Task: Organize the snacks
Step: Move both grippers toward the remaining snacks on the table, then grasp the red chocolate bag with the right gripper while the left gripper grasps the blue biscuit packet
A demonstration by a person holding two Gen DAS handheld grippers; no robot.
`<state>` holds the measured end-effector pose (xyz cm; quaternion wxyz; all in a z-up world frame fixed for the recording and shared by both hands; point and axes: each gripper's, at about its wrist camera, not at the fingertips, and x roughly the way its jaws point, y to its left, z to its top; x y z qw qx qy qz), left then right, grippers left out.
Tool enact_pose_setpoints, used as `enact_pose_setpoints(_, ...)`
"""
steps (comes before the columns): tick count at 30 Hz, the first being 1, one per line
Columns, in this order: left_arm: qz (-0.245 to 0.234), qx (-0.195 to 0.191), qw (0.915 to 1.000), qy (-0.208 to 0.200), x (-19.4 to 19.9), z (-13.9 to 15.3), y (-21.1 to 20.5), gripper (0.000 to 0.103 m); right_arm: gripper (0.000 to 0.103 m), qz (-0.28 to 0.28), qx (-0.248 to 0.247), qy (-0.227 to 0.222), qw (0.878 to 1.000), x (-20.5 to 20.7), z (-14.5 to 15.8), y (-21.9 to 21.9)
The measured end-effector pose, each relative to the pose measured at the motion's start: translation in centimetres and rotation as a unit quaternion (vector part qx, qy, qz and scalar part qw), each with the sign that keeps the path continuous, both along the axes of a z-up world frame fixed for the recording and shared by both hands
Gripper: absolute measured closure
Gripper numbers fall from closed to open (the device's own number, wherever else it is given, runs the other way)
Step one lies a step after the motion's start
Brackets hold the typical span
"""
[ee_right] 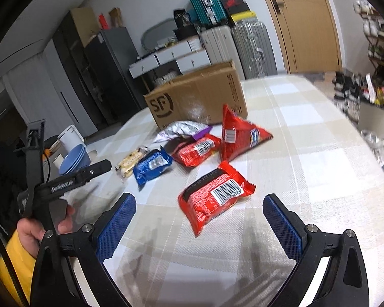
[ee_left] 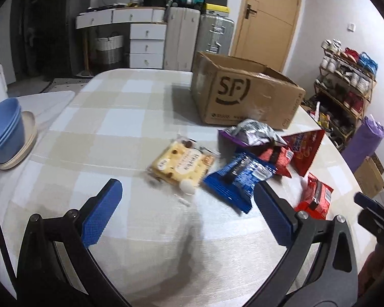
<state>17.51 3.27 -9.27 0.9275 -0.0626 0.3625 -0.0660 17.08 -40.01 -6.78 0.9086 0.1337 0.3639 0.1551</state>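
Several snack packs lie on the checked table in front of an open cardboard box (ee_left: 245, 94) (ee_right: 197, 97). A yellow biscuit pack (ee_left: 181, 165) (ee_right: 130, 162), a blue pack (ee_left: 239, 176) (ee_right: 152, 166), a silver-purple bag (ee_left: 251, 133) (ee_right: 184, 129), a red triangular bag (ee_left: 306, 145) (ee_right: 240, 133) and two flat red packs (ee_left: 316, 195) (ee_right: 215, 194) (ee_right: 195, 149). My left gripper (ee_left: 189, 202) is open and empty, just short of the yellow and blue packs. My right gripper (ee_right: 199, 213) is open and empty, its fingers either side of the near red pack.
Stacked blue bowls on plates (ee_left: 6, 133) (ee_right: 74, 158) sit at the table's left. The left hand-held gripper (ee_right: 64, 181) shows in the right view. Suitcases (ee_left: 199, 35), drawers and a shoe rack (ee_left: 345, 87) stand beyond the table.
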Motion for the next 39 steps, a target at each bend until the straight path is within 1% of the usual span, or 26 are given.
enact_pose_setpoints(1, -0.003, 0.001, 1.0000, 0.002, 0.2, -0.3, -0.3, 0.000, 0.002, 0.001, 0.005, 0.011, 1.000, 0.6, -0.3, -0.1)
enact_pose_setpoints(2, -0.005, -0.002, 1.0000, 0.004, 0.3, -0.6, -0.4, 0.000, 0.002, 0.003, 0.019, 0.037, 0.999, 1.7, -0.8, -0.2)
enact_pose_setpoints(4, -0.008, -0.010, 0.9999, 0.006, 0.3, -0.9, -0.6, 0.000, 0.002, 0.003, 0.040, 0.065, 0.997, 3.2, -1.7, -0.3)
enact_pose_setpoints(6, -0.008, -0.018, 0.9998, 0.009, 0.2, -1.1, -0.6, 0.001, 0.005, -0.003, 0.045, 0.083, 0.995, 4.2, -2.2, -0.4)
enact_pose_setpoints(8, -0.009, -0.020, 0.9997, 0.009, -0.2, -1.1, -0.5, 0.001, 0.006, -0.015, 0.038, 0.105, 0.994, 5.3, -2.9, -0.3)
enact_pose_setpoints(9, -0.010, -0.021, 0.9997, 0.007, -0.2, -1.0, -0.5, 0.001, 0.009, -0.018, 0.034, 0.100, 0.994, 5.5, -2.8, -0.2)
enact_pose_setpoints(11, -0.010, -0.022, 0.9997, 0.004, -0.3, -0.9, -0.4, 0.001, 0.012, -0.020, 0.025, 0.107, 0.994, 6.1, -2.9, 0.3)
enact_pose_setpoints(13, -0.013, -0.025, 0.9996, 0.004, -0.3, -0.9, -0.4, 0.001, 0.023, -0.023, -0.003, 0.109, 0.994, 6.6, -2.8, 1.0)
enact_pose_setpoints(14, -0.013, -0.026, 0.9996, 0.005, -0.3, -0.9, -0.2, 0.001, 0.025, -0.023, -0.021, 0.108, 0.994, 6.6, -2.7, 1.4)
enact_pose_setpoints(15, -0.014, -0.027, 0.9995, 0.006, -0.3, -0.9, -0.1, 0.001, 0.029, -0.021, -0.041, 0.107, 0.993, 6.8, -2.7, 1.9)
enact_pose_setpoints(17, -0.013, -0.029, 0.9995, 0.008, -0.2, -0.9, 0.1, 0.001, 0.031, -0.019, -0.061, 0.106, 0.992, 6.8, -2.7, 2.3)
enact_pose_setpoints(20, -0.011, -0.034, 0.9993, 0.010, -0.1, -0.9, 0.5, 0.001, 0.038, -0.007, -0.082, 0.103, 0.991, 6.9, -2.6, 2.9)
enact_pose_setpoints(22, -0.009, -0.033, 0.9994, 0.010, 0.0, -0.9, 0.8, 0.001, 0.049, 0.004, -0.084, 0.103, 0.991, 6.8, -2.7, 3.5)
enact_pose_setpoints(24, -0.010, -0.034, 0.9993, 0.011, 0.0, -0.9, 0.9, 0.001, 0.051, 0.010, -0.085, 0.100, 0.991, 6.7, -2.7, 3.9)
enact_pose_setpoints(30, -0.007, -0.035, 0.9993, 0.011, -0.3, -0.7, 1.4, 0.001, 0.055, 0.010, -0.030, 0.102, 0.994, 6.3, -3.0, 2.6)
enact_pose_setpoints(32, -0.009, -0.033, 0.9994, 0.011, -0.4, -0.7, 1.4, 0.001, 0.055, 0.015, 0.000, 0.094, 0.995, 5.7, -2.8, 2.1)
enact_pose_setpoints(36, -0.023, -0.025, 0.9993, 0.013, -0.2, -0.4, 0.8, 0.001, 0.055, 0.018, 0.041, 0.071, 0.996, 4.4, -2.4, 1.1)
enact_pose_setpoints(39, -0.049, -0.010, 0.9987, 0.012, 0.6, 0.2, -0.8, 0.001, 0.055, 0.011, 0.059, 0.066, 0.996, 3.8, -2.4, 0.1)
